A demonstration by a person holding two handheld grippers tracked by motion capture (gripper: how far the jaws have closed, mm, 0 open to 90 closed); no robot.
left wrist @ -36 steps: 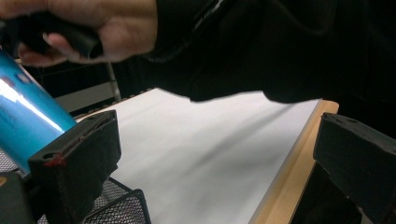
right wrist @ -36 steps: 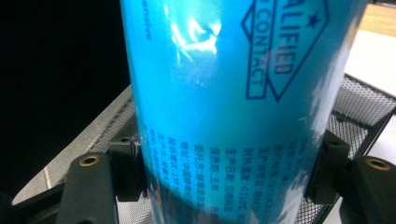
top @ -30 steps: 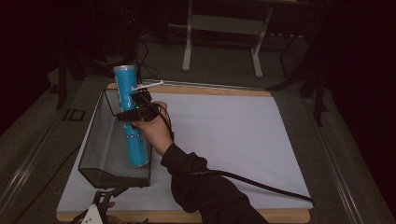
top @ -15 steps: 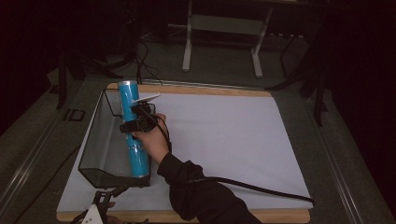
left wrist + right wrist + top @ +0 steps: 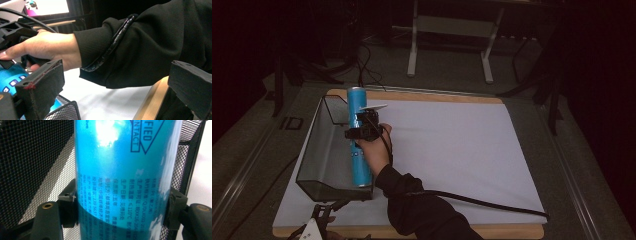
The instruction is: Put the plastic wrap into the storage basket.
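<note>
The room is dark. A white sheet [image 5: 452, 150] covers the wooden tabletop [image 5: 437, 96]. Beyond its far edge, a grey metal stand [image 5: 451, 30] and cables [image 5: 367, 65] sit on grey floor [image 5: 522, 75].

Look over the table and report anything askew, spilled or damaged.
Nothing is spilled or visibly damaged. The tall blue cylindrical tube is clamped in the right hand-held gripper and leans inside the black wire-mesh tray, its top sticking out above the rim. That tilt is the one oddity.

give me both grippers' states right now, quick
Left gripper: open, nothing between the jaws.
Right gripper: shut on the blue tube, over the mesh tray.
</note>
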